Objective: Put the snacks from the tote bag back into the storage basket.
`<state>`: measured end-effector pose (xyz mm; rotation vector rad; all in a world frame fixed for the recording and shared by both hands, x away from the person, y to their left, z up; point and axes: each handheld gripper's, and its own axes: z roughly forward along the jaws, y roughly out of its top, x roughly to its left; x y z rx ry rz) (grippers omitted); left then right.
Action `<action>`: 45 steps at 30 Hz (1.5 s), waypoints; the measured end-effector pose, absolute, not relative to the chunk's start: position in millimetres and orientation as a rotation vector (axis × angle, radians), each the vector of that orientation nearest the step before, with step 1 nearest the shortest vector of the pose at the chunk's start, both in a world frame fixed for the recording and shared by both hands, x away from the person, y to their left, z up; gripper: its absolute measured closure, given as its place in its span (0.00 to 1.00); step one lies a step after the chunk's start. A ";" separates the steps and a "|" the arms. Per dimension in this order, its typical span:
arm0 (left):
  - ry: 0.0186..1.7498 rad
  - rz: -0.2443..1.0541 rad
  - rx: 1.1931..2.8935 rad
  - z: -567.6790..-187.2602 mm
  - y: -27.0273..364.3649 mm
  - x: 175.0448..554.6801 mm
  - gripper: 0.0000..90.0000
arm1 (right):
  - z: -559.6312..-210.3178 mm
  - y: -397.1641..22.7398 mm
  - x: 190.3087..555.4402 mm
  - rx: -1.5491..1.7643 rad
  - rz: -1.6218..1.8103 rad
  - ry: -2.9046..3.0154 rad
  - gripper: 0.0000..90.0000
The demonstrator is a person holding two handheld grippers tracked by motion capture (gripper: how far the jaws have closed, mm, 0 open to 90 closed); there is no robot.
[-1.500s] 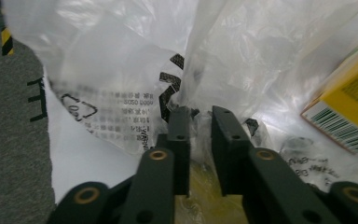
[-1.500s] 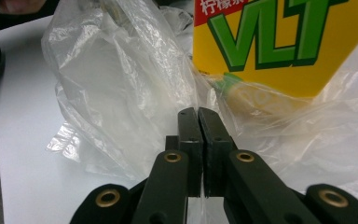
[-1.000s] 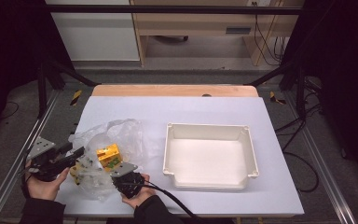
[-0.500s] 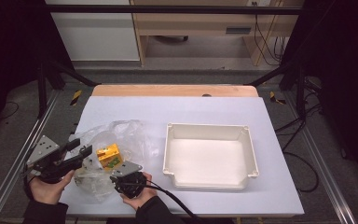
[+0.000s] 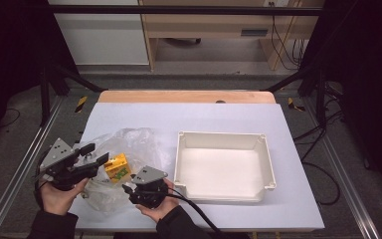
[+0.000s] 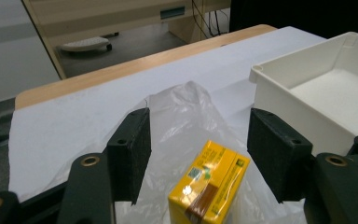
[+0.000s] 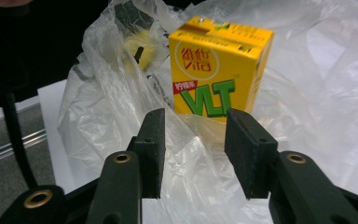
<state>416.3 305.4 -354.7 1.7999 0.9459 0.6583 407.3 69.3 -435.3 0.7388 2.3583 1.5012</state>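
High view: a yellow carton [image 5: 118, 167] lies on a crumpled clear bag [image 5: 129, 144], with the white tray [image 5: 222, 141] beside it holding nothing. Left gripper [image 6: 196, 149] and right gripper [image 7: 193, 140] both stand with jaws apart near the table's [image 5: 179, 114] front edge.

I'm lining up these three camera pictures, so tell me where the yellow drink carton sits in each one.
High view: the yellow drink carton is at lower left, on the clear plastic bag, between the two grippers.
Left gripper view: bottom centre, just ahead of the open jaws.
Right gripper view: upper centre, upright beyond the open jaws, its printed front facing the camera.
Shared landmark: the crumpled plastic bag under the carton appears in all three views.
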 end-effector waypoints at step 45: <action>0.884 0.472 2.160 -407.0 295.0 448.7 0.38 | -395.8 -139.0 396.1 1.032 1.369 2.089 0.37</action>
